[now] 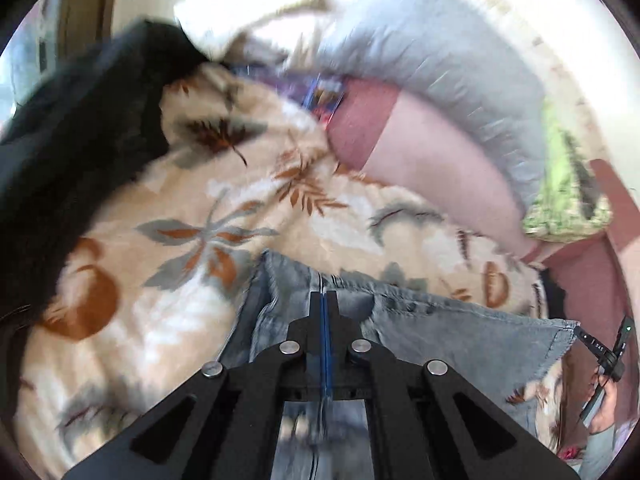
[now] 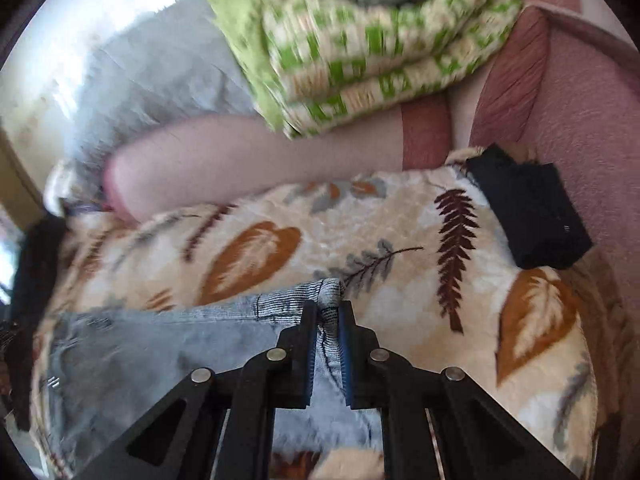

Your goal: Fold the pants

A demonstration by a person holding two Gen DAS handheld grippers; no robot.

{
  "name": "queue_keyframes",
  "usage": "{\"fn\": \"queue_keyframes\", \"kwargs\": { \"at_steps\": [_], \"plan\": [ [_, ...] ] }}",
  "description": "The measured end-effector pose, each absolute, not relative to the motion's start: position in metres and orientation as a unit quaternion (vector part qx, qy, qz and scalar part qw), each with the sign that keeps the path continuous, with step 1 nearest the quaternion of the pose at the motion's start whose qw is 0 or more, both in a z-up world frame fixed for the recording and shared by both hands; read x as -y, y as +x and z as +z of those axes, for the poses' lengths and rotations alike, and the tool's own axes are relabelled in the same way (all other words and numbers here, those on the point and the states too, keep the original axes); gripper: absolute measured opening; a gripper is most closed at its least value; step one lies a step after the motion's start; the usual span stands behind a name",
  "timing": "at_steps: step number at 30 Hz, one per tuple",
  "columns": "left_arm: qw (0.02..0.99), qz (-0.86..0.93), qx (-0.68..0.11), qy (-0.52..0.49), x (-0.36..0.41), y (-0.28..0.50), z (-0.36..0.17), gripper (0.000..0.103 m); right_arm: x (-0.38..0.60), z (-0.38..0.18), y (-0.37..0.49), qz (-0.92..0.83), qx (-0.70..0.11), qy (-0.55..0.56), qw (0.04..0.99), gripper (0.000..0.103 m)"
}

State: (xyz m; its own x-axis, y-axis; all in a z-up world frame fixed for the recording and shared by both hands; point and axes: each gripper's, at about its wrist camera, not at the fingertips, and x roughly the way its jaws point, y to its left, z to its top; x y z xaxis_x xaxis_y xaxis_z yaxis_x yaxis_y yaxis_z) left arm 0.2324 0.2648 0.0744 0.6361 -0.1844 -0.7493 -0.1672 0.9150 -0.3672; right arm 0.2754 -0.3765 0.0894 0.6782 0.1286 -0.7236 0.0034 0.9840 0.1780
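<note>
Beyond my fingers spreads a cream leaf-patterned fleece blanket (image 2: 360, 240); my left gripper (image 1: 324, 300) and right gripper (image 2: 328, 312) each pinch the faded blue denim pants (image 1: 440, 328), a black folded cloth (image 2: 532, 212) lying right of the right fingers.

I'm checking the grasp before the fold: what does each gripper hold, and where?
Both hold the jeans: left gripper pinches the hem edge, right gripper a bunched corner.

Pants (image 1: 420, 320) faded blue denim; blanket (image 2: 360, 232) cream (rust, grey leaves).
</note>
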Motion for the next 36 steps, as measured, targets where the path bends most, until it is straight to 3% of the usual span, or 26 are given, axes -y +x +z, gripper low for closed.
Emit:
{"fn": "queue_keyframes", "kwargs": {
  "at_steps": [4,8,19,27,28,31,34,36],
  "plan": [
    [0.885,-0.027,-0.416,-0.209,-0.274,0.172,0.091,0.0,0.372,0.094,0.208,0.063,-0.393,0.073,0.915,0.01],
    [0.864,-0.025,-0.451,-0.225,-0.278,0.17,0.071,0.0,0.368,0.069,0.195,0.063,-0.415,0.071,0.905,0.01],
    [0.814,0.02,-0.526,-0.246,-0.264,0.318,-0.02,0.0,0.374,0.06,0.234,0.058,-0.413,0.077,0.906,0.01],
    [0.802,0.058,-0.536,-0.257,-0.272,0.359,-0.055,0.0,0.379,0.052,0.249,0.064,-0.415,0.078,0.904,0.01],
    [0.8,0.056,-0.536,-0.262,-0.273,0.36,-0.057,0.001,0.379,0.05,0.25,0.066,-0.416,0.079,0.904,0.01],
    [0.794,0.039,-0.542,-0.274,-0.272,0.364,-0.06,0.019,0.378,0.046,0.252,0.066,-0.419,0.079,0.902,0.01],
    [0.79,0.04,-0.547,-0.273,-0.269,0.365,-0.06,0.02,0.378,0.043,0.254,0.066,-0.423,0.084,0.9,0.01],
    [0.786,0.039,-0.545,-0.289,-0.273,0.365,-0.058,0.031,0.377,0.044,0.254,0.067,-0.422,0.083,0.9,0.01]
  ]
}}
